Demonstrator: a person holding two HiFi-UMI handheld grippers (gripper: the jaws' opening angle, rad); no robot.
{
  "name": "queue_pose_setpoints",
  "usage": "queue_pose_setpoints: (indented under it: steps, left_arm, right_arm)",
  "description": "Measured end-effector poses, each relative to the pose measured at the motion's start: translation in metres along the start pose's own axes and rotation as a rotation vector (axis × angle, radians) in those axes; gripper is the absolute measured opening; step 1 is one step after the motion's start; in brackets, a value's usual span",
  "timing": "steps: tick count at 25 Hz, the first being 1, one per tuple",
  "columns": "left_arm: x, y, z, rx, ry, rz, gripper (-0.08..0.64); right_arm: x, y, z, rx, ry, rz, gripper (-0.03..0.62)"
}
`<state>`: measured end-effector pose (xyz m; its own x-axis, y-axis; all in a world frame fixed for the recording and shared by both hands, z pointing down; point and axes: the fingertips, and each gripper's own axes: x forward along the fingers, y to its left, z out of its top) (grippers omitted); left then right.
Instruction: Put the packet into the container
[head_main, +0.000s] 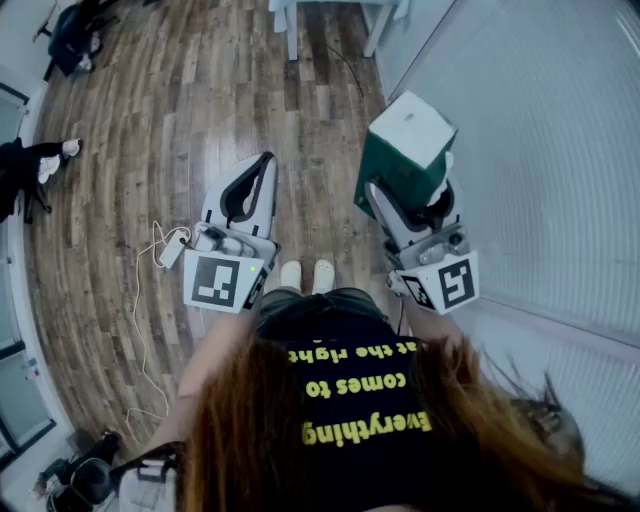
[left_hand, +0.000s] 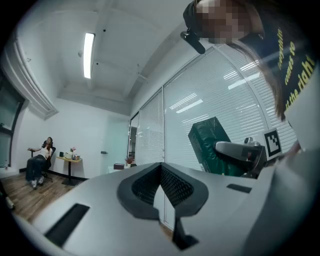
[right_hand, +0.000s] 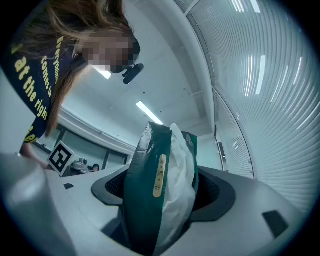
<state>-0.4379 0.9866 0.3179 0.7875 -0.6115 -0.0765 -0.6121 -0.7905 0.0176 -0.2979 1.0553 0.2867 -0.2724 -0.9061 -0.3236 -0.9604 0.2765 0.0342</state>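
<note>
Right gripper (head_main: 398, 190): fingers clamped wide on the green packet (head_main: 408, 145), upper right of head view, tilted up, probably so it won't slip out. Left gripper (head_main: 258, 172): fingers closed, empty, idle. No container in view.

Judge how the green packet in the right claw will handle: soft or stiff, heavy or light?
Probably soft: the packet bulges and its white side creases in the right claw. Likely light for its bulk, since that one grip holds it aloft. Its glossy film may slip.
</note>
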Motion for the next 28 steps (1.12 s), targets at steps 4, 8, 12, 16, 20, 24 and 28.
queue_pose_setpoints:
  steps: [4, 8, 12, 16, 20, 24, 28]
  left_arm:
    - [0.005, -0.003, 0.003, 0.0, -0.004, 0.005, -0.002]
    - [0.011, -0.007, 0.006, 0.008, -0.012, 0.009, -0.002]
    - [0.005, 0.002, 0.011, -0.002, -0.014, 0.014, -0.002]
    - [0.02, -0.008, 0.011, 0.002, -0.018, 0.013, -0.002]
    - [0.041, -0.028, 0.008, 0.014, -0.014, 0.025, -0.002]
    - [0.045, -0.027, 0.01, 0.013, -0.023, 0.024, -0.002]
    - [0.045, -0.007, 0.022, 0.007, -0.027, 0.048, -0.002]
  right_arm:
    - [-0.001, -0.005, 0.004, 0.0, -0.007, 0.001, 0.362]
    - [-0.003, -0.011, 0.007, -0.001, -0.016, 0.004, 0.362]
    - [0.004, -0.001, 0.015, -0.014, -0.014, 0.004, 0.362]
    - [0.001, -0.017, 0.019, 0.001, -0.027, 0.008, 0.362]
    - [-0.012, -0.045, 0.02, 0.017, -0.043, 0.011, 0.362]
    - [-0.01, -0.051, 0.021, 0.016, -0.044, 0.012, 0.362]
    - [0.008, -0.047, 0.025, 0.018, -0.035, 0.016, 0.362]
